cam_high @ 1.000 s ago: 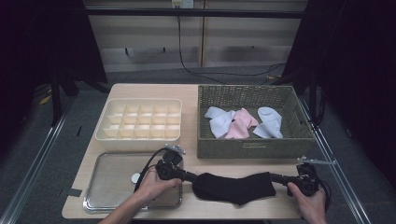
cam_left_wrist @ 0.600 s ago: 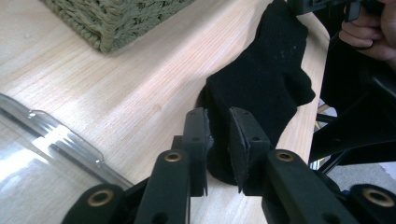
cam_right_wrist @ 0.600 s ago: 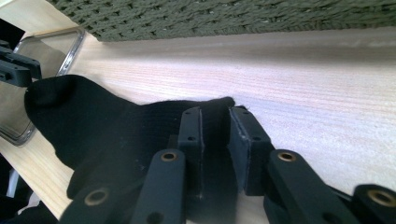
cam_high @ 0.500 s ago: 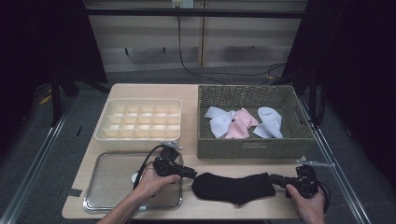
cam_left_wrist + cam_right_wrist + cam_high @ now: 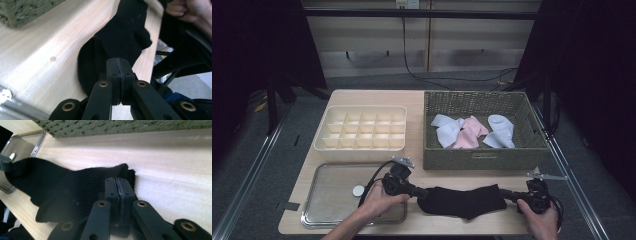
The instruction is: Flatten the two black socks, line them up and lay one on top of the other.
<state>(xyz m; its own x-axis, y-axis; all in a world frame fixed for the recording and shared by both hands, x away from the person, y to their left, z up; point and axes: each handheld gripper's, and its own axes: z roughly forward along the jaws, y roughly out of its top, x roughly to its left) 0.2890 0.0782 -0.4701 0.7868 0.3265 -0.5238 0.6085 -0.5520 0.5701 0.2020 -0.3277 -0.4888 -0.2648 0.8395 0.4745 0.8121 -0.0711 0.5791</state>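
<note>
Both grippers are drawing slightly apart since a second ago, the black sock (image 5: pixel 462 201) lying stretched between them along the table's (image 5: pixel 412 97) near edge. Left gripper (image 5: pixel 421 191): jaws pressed together, pinching the sock's left end. Right gripper (image 5: pixel 509 194): jaws pinching its right end. Wicker basket (image 5: pixel 482 159): holding white and pink socks (image 5: pixel 464 132). Compartment tray (image 5: pixel 362 130): sitting beside it.
</note>
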